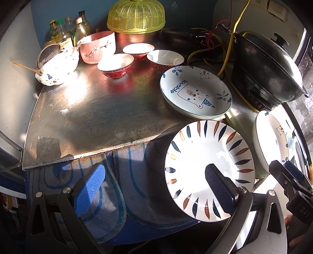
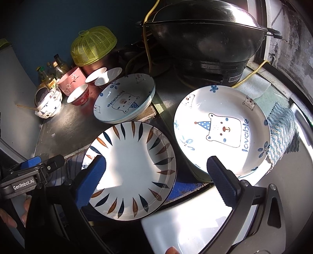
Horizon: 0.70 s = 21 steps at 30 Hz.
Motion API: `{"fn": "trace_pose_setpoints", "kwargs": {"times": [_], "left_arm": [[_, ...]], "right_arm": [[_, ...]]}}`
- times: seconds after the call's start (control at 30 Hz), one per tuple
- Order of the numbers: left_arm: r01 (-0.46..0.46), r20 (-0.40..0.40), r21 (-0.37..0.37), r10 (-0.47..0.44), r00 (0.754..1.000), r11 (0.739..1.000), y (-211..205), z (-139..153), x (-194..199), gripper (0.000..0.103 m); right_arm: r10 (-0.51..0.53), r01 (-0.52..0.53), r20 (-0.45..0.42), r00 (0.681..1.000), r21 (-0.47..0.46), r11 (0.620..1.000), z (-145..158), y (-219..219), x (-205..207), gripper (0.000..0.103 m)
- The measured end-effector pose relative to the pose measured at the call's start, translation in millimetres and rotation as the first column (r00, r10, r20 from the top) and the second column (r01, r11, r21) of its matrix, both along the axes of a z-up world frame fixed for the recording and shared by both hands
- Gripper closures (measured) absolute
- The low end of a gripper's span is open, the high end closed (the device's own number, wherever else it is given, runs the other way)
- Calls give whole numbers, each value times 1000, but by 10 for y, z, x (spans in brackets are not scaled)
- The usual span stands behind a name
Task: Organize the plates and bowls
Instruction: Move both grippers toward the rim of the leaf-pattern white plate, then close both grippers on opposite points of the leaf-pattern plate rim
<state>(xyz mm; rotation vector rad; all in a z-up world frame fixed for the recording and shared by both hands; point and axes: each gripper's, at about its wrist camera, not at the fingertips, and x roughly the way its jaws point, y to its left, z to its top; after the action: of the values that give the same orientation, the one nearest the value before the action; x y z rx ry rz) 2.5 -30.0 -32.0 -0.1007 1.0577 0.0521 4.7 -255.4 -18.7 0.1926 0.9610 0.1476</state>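
plates and bowls sit spread over a metal worktop [image 1: 93,109]. far left, at its back corner, a white patterned bowl [image 1: 56,67] holds chopsticks [image 1: 26,68], with glass bottles [image 1: 68,31] behind it. next comes a pink flowered bowl [image 1: 97,47], then three red-sided small bowls [image 1: 115,65] grouped close together, and behind them a yellow-green mesh food cover [image 1: 136,16]. right of the small bowls, a bear plate marked "lovable" [image 1: 195,91] lies at the worktop's right edge. in front of it a leaf-pattern plate [image 1: 209,170] lies flat beyond the worktop's front edge, over a blue-striped surface. the left gripper [image 1: 154,190] hovers low with its jaws spread wide and gripping nothing; its left pad [image 1: 89,188] is over the blue-striped surface and its right pad [image 1: 219,188] shows in front of the leaf-pattern plate's white centre, though contact cannot be judged. further right, a second bear plate [image 2: 221,131] rests on a stack of dishes beside a blue knitted cloth [image 2: 281,136], with a large black lidded wok [image 2: 205,31] on a cooker behind it and a yellow cable [image 2: 147,35] running past. the right gripper [image 2: 156,179] is also spread wide and empty, one pad in front of the leaf-pattern plate's near-left rim, the other in front of the second bear plate's near rim.
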Motion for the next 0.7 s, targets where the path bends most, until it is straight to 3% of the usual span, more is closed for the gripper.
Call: {"fn": "trace_pose_setpoints", "kwargs": {"times": [0.27,0.47,0.53,0.7], "left_arm": [[12,-2,-23,-12,1000,1000,20,-56,47,0],[73,-1,-89,-73,997,993,81,-160,117,0],[73,-3,-109,-74,997,991,119,-201,133,0],[71,-25,-157,-76,997,985,186,-320,183,0]], "right_arm": [[-11,11,-10,1000,3,1000,-32,-27,-26,0],[-5,5,4,1000,74,997,-46,-123,-94,0],[4,-6,10,1000,109,994,-61,-154,-132,3],[14,-7,-32,999,208,978,-205,-222,-142,27]]}}
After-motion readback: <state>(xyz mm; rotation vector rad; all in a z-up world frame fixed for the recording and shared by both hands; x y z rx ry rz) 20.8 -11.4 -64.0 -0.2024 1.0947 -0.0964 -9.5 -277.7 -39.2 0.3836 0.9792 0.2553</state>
